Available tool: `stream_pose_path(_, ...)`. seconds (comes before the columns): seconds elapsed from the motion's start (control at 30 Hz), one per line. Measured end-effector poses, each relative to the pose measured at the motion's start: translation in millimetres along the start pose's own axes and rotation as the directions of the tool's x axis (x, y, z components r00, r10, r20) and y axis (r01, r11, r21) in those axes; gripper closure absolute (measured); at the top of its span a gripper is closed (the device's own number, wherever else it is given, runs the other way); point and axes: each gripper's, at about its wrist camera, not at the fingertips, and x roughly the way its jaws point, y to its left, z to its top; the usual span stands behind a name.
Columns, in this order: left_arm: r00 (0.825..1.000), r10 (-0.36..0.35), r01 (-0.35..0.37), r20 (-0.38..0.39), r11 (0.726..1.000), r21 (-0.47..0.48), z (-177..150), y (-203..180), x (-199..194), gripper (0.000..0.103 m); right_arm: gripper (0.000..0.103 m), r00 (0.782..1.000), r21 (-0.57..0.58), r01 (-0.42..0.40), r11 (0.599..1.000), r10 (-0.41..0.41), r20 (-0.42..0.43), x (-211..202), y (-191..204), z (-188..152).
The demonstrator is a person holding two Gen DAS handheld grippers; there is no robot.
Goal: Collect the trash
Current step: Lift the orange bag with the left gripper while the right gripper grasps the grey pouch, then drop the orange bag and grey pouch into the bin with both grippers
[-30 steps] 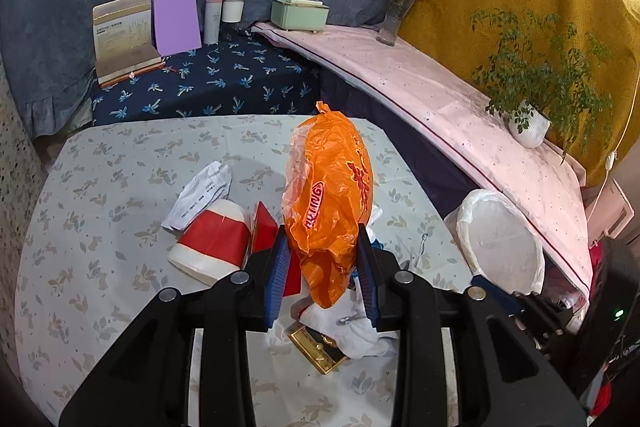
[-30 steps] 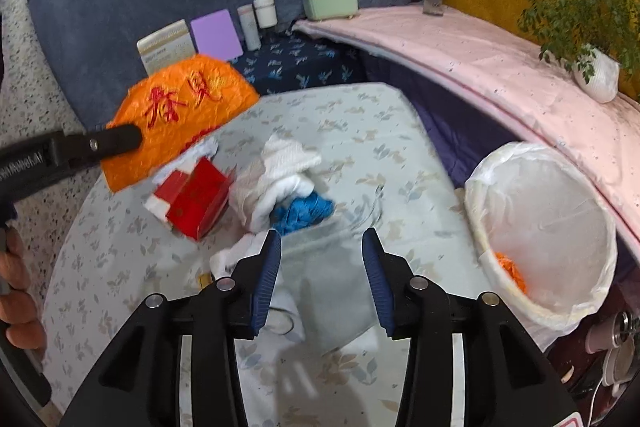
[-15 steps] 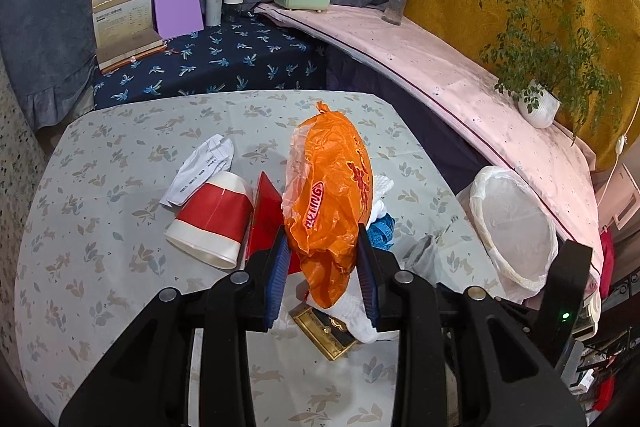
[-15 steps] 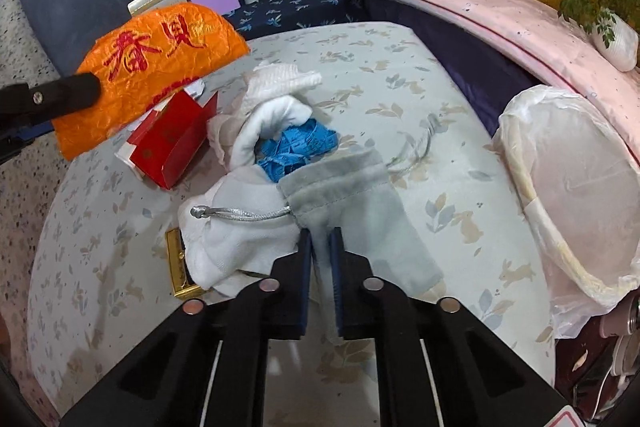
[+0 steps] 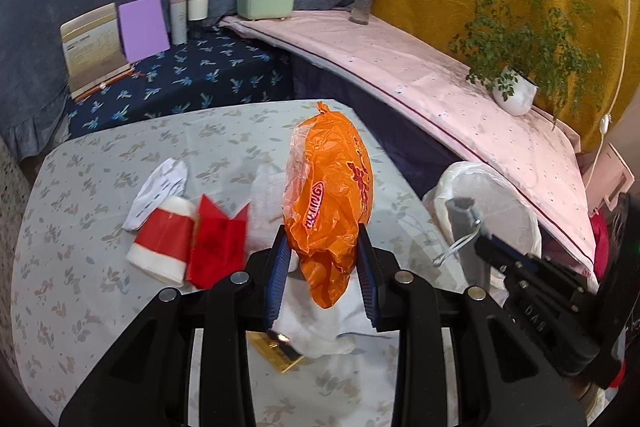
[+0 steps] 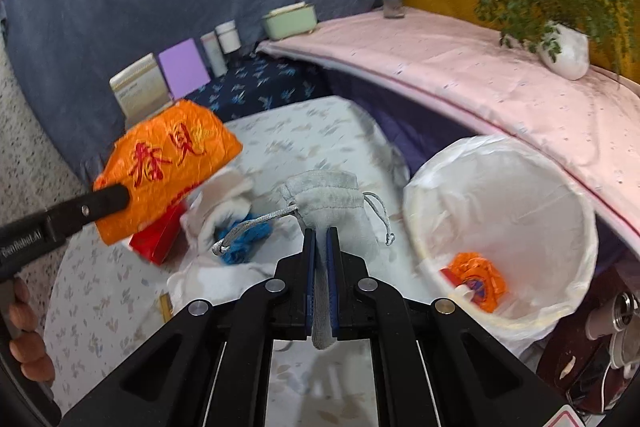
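floral tablecloth (image 5: 100, 187) holds scraps; left gripper (image 5: 323, 259) clamps orange bag (image 5: 328, 195), right gripper (image 6: 321, 247) clamps grey pouch (image 6: 332, 207).

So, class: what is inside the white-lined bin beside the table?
In the bin lies a crumpled orange wrapper with a small white piece beside it. The near rim hides the rest of the bottom.
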Motion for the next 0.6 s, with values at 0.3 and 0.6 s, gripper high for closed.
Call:
stream_pose_path(0.3,0.996,-0.092,0.092,-0.002,0.990,0.109,11,-71,14,0.072,0.098,0.991,0.080,0.092,0.993,-0.099,0.087,-31,-63,23)
stream_pose_path(0.6,0.983,-0.175,0.181,-0.047,0.964,0.195,15,-143,44,0.072,0.098,0.978,0.154,0.169,0.974,-0.184,0.094,-38,-120,27)
